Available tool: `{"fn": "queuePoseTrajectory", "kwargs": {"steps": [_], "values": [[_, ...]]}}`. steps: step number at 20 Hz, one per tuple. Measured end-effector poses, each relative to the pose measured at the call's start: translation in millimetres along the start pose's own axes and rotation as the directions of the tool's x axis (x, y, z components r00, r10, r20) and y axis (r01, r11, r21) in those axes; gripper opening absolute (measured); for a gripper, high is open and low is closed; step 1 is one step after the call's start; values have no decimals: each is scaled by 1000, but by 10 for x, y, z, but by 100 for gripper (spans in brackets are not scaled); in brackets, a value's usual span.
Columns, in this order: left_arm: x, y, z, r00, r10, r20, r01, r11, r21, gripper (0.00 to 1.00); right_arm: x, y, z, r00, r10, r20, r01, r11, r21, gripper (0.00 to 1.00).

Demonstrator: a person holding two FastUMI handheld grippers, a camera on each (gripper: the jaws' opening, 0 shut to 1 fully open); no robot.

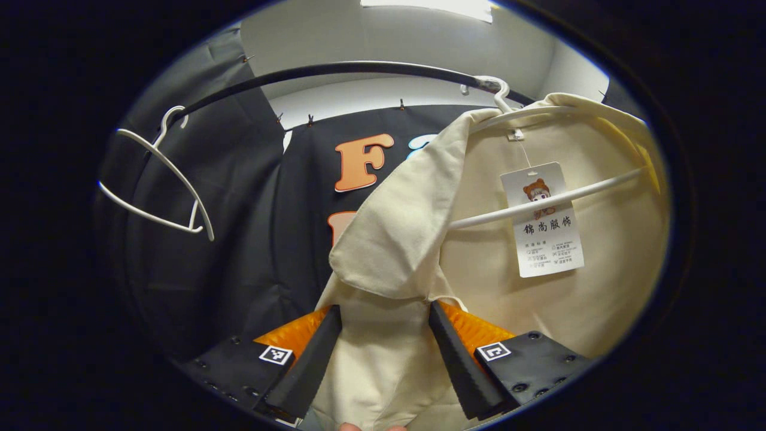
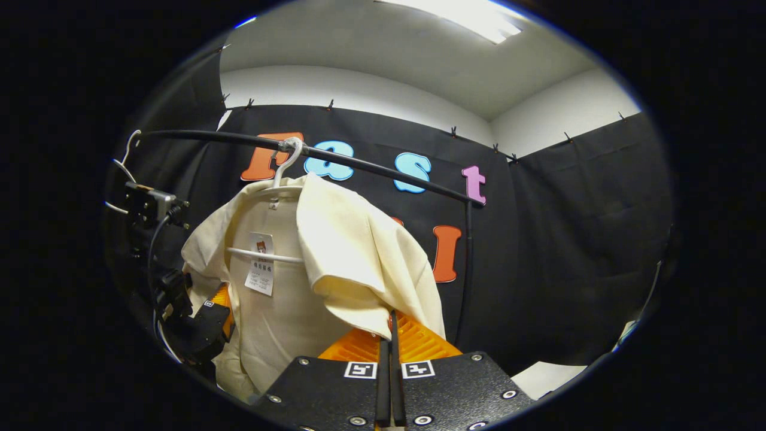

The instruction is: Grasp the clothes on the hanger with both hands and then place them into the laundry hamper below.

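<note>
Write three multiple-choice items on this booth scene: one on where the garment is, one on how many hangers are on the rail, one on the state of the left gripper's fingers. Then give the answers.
1. Where is the cream shirt?
A. On a white hanger hooked over the black rail
B. Folded on a table
C. Lying in a hamper

2. How many hangers are on the rail in the left gripper view?
A. One
B. Two
C. Four

3. How do the left gripper fingers stand?
A. Pressed together with nothing between
B. Spread apart, with shirt cloth between them
C. Clamped on the rail

Answers: 1 A, the hook sits over the rail and the shirt drapes from it. 2 B, a bare hanger hangs beside the one bearing the shirt. 3 B, a wide gap holding cream cloth shows between them.
</note>
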State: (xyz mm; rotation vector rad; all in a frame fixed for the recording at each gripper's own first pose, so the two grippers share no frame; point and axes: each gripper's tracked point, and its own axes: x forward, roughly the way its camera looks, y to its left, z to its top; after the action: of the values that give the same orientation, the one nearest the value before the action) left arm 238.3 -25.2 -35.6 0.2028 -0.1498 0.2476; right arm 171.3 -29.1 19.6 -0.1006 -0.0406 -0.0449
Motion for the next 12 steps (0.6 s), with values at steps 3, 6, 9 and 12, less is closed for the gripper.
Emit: {"fn": "queuePoseTrajectory", "kwargs": {"steps": [3, 6, 9, 12], "values": [[-238, -305, 93, 987, -160, 3, 158, 975, -158, 90, 2, 10, 24, 1000, -6, 8, 6, 1000, -2, 1], [-591, -543, 300, 959, -275, 68, 283, 919, -276, 96, -17, 4, 60, 1000, -15, 19, 16, 1000, -5, 1], [-636, -710, 320, 956, -283, 76, 294, 925, -240, 100, -10, -20, 71, 1000, -23, 19, 23, 1000, -3, 1], [-527, -1004, 83, 947, -321, 18, 318, 924, -213, 100, 0, -21, 82, 999, -25, 24, 25, 1000, -17, 2]]}}
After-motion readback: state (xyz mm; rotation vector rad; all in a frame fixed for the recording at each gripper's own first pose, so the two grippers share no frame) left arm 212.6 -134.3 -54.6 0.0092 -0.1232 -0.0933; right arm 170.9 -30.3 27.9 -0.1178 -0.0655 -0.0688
